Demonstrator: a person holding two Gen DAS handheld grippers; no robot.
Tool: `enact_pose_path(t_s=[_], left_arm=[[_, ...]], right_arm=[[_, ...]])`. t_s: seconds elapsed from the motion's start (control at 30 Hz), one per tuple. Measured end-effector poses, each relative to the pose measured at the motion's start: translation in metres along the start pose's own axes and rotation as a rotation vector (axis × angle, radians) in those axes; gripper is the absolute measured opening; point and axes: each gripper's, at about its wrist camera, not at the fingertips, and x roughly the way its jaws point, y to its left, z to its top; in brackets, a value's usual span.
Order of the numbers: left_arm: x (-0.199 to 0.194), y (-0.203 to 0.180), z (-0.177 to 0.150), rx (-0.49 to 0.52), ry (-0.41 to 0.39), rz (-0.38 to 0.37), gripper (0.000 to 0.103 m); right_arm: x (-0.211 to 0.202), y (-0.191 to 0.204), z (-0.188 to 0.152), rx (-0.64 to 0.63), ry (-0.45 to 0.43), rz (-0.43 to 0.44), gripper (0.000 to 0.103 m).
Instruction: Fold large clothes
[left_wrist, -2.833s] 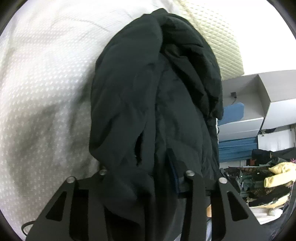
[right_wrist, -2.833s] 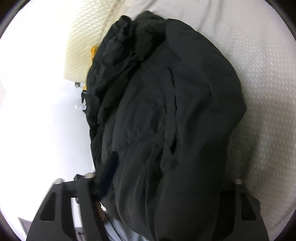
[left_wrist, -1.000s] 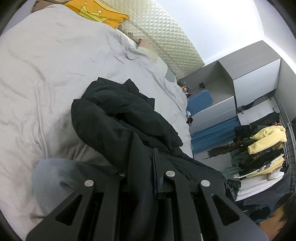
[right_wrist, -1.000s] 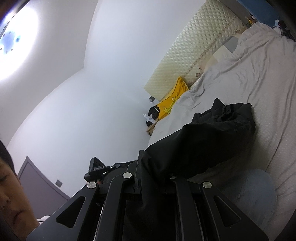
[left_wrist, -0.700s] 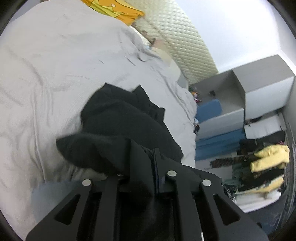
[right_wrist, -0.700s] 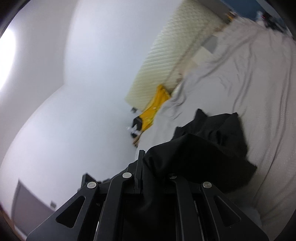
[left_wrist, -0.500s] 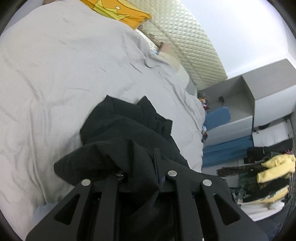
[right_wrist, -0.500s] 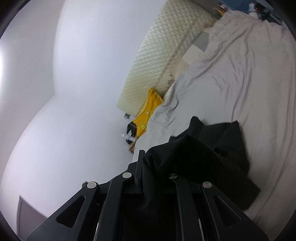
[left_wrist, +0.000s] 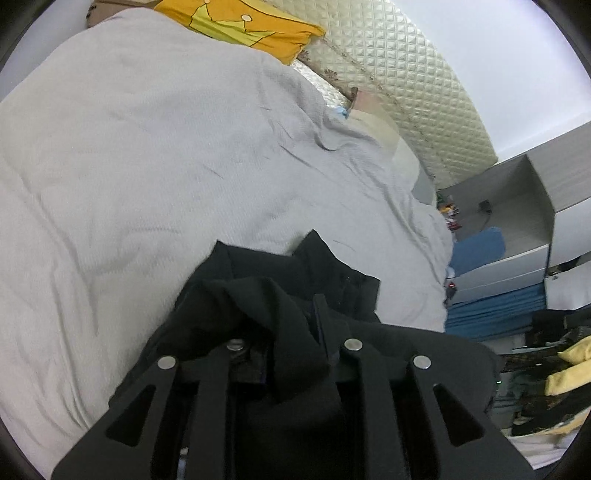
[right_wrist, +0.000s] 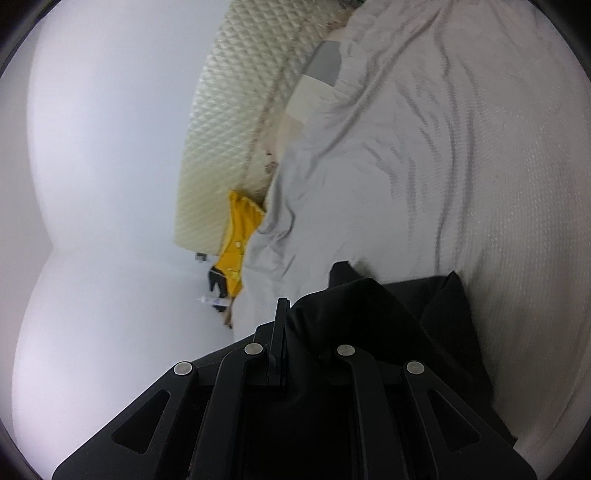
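I am looking down my left two-finger black gripper (left_wrist: 291, 332) and a fold of the large black fabric garment (left_wrist: 280, 291) is bunching right between its fingers. The jaws have just been opening, and the cloth is draping over and between them, so I cannot tell whether the pads are still pressing on it or have let it slip. The rest of the garment is spilling forward in a crumpled heap onto the pale grey wrinkled bedsheet (left_wrist: 147, 155), close in front of the gripper.

Over on my right two-finger black gripper (right_wrist: 299, 332), the jaws are standing clenched tight, pinching the dark cloth (right_wrist: 388, 314), which is covering the right-hand finger and trailing off onto the sheet (right_wrist: 461, 147) beside it. This view is tilted hard, so the bed is running up the right side of the picture.

At the head of the bed I am seeing the cream quilted headboard (left_wrist: 406, 81), with a yellow cushion bearing a crown print (left_wrist: 243, 26) lying against it. In the right view that same cushion (right_wrist: 238, 236) is sitting at the foot of the padded board (right_wrist: 236, 110). Beyond the far edge of the bed a grey open-fronted cabinet (left_wrist: 532, 206) is standing, with blue folded fabric (left_wrist: 480, 247) on its shelf and piled clothes, some yellow (left_wrist: 569, 365), beneath.
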Motion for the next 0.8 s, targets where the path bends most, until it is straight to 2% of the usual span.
enact_pose_path(t_s=[0.2, 0.43, 0.8], left_arm=[[0.036, 0.001, 0.022, -0.019, 0.046, 0.058, 0.021], [0.063, 0.005, 0.04, -0.042, 0.074, 0.083, 0.021], [0.123, 0.012, 0.046, -0.044, 0.115, 0.144, 0.021]], right_arm=[[0.026, -0.009, 0.014, 0.009, 0.031, -0.074, 0.009], [0.051, -0.038, 0.029, 0.042, 0.081, -0.057, 0.01], [0.096, -0.082, 0.037, 0.111, 0.126, -0.077, 0.01]])
